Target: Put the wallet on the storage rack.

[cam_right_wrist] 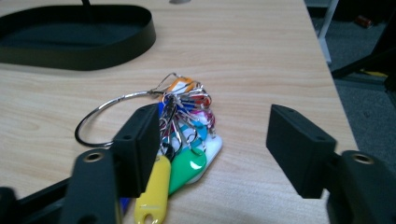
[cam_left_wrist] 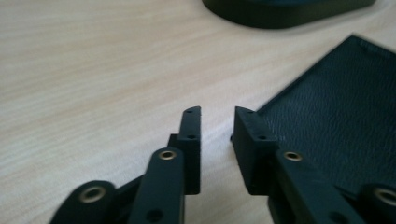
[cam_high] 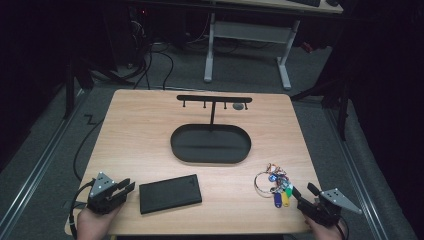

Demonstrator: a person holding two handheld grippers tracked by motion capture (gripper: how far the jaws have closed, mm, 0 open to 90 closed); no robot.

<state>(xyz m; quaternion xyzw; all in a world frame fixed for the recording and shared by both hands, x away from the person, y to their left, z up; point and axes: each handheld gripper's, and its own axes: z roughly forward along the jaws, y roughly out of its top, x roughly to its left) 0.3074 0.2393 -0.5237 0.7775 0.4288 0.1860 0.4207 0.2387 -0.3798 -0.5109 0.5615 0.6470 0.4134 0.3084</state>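
Observation:
A black flat case (cam_high: 170, 193) lies near the table's front edge, left of centre. My left gripper (cam_high: 127, 186) rests just left of it, its jaws a narrow gap apart with nothing between them. In the left gripper view the left gripper (cam_left_wrist: 217, 112) points past the case's (cam_left_wrist: 341, 107) near corner. A bunch of coloured key tags on a metal ring (cam_high: 274, 185) lies at the front right. My right gripper (cam_high: 303, 190) sits just right of it, wide open. In the right gripper view the tags (cam_right_wrist: 182, 126) lie by the right gripper's (cam_right_wrist: 212, 116) left jaw, with no pad pressing on them.
A black oval tray (cam_high: 210, 160) sits mid-table, with a black hook rack (cam_high: 214, 98) standing on a post at its back. A small grey object (cam_high: 239, 106) is under the rack's right end. The table's right edge (cam_right_wrist: 327, 70) runs close to my right gripper.

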